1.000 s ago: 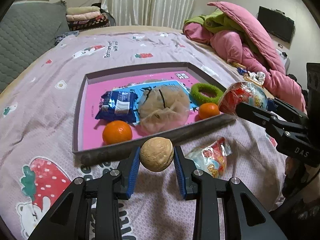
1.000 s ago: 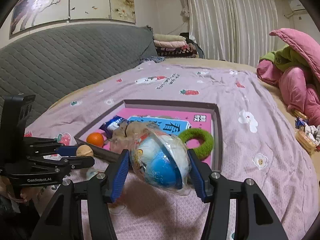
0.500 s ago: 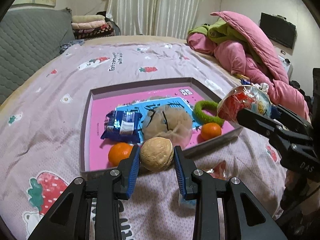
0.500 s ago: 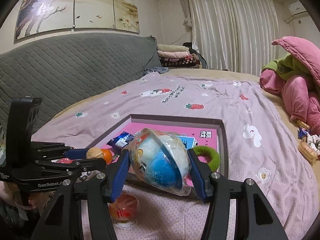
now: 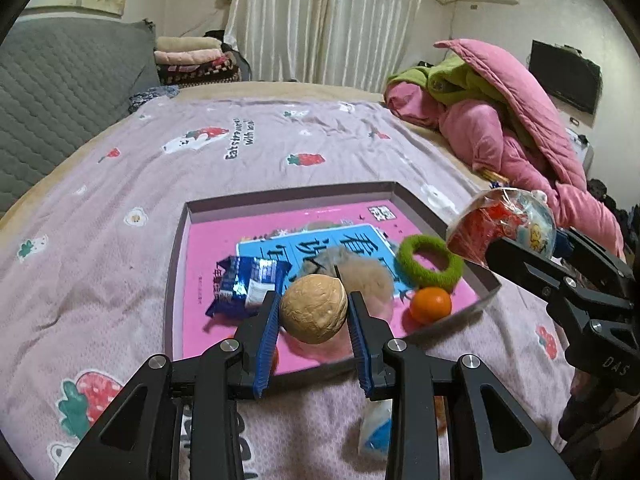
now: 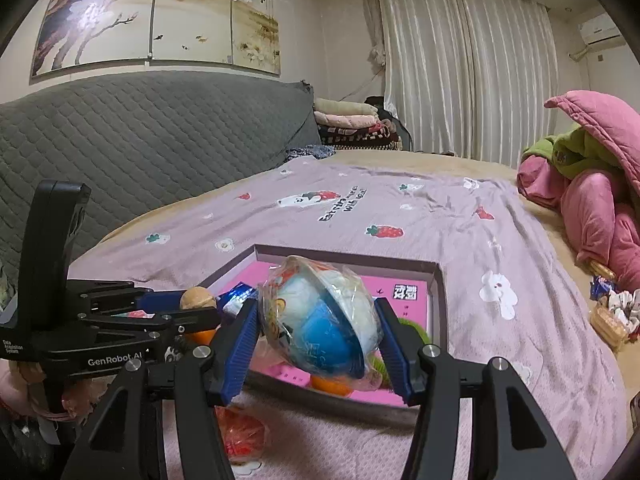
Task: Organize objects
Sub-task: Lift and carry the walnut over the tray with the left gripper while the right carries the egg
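Brown and bumpy, the walnut (image 5: 313, 309) sits squeezed between the blue pads of the left claw (image 5: 313, 312). That claw is closed tight on it and holds it in the air, just above the near wall of the tray (image 5: 176, 264). The right claw (image 6: 316, 320) grips a ball in a clear wrapper (image 6: 320, 316), also up in the air, over the near right part of the tray.

To do this step well, the left claw should carry the walnut a bit farther in, past the near wall. A bare pink spot is best, between the blue snack bag (image 5: 248, 284) and the orange (image 5: 431, 305). Go low before letting go, because a round nut can roll or bounce. Let go slowly. The two claws are near each other, so they should not bump.

Some things are hard to see. A second orange peeks out behind the left claw's blue pad, mostly hidden. A fuzzy tan thing (image 5: 368, 276) lies behind the walnut, and I cannot tell what it is. A green ring (image 5: 430, 262) lies in the tray too. On the bed (image 5: 120, 184), under the claws, lie a red wrapped thing (image 6: 240, 436) and a white and blue packet (image 5: 376, 428), both partly covered.
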Motion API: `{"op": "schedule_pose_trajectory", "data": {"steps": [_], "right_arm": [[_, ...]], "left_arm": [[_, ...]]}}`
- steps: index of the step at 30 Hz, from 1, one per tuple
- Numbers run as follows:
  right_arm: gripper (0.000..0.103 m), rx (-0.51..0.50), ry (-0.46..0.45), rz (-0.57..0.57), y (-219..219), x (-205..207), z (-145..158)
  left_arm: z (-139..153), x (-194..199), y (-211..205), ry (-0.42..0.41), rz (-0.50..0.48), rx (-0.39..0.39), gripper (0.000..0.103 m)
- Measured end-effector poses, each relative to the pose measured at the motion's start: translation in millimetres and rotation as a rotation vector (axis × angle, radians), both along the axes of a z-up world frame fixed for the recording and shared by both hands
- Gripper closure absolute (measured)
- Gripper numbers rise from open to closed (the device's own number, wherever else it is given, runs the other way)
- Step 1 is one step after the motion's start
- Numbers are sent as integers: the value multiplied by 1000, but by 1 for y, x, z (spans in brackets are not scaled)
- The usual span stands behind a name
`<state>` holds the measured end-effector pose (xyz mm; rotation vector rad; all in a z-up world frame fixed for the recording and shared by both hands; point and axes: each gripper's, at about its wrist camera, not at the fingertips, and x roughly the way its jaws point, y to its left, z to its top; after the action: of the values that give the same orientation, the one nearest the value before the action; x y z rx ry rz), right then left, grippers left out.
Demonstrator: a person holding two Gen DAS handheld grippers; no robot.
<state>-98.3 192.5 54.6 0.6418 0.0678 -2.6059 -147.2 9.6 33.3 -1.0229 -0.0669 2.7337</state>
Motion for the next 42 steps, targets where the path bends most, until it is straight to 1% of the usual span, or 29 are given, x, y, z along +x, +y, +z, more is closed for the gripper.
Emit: {"op": "schedule_pose_trajectory", "data": {"steps": [5,12,16,19,30,33,36,42], "right_arm": [[46,24,18,-8,-2,-7,5],[46,10,40,-12,-1,-19,15],[46,-10,39,-18,3,-25,18],[46,-2,45,-21,3,-31,20],[46,21,63,-27,4,-51,25],[46,24,58,-28,5,-55,23],[46,25,36,-27,6,-56,20],[46,24,15,-28,10,-54,15]], "left_arm": [[7,-10,-5,15,18,9,69],[20,-21,-15,43,42,22,69],[27,-27,-27,53,70,42,69],[29,-32,-33,52,83,53,69],[29,-50,-27,51,70,52,69],[28,-58,-24,60,71,38,69],[21,-63,-21,38,61,60,69],[10,-58,-6,14,27,48,69]]}}
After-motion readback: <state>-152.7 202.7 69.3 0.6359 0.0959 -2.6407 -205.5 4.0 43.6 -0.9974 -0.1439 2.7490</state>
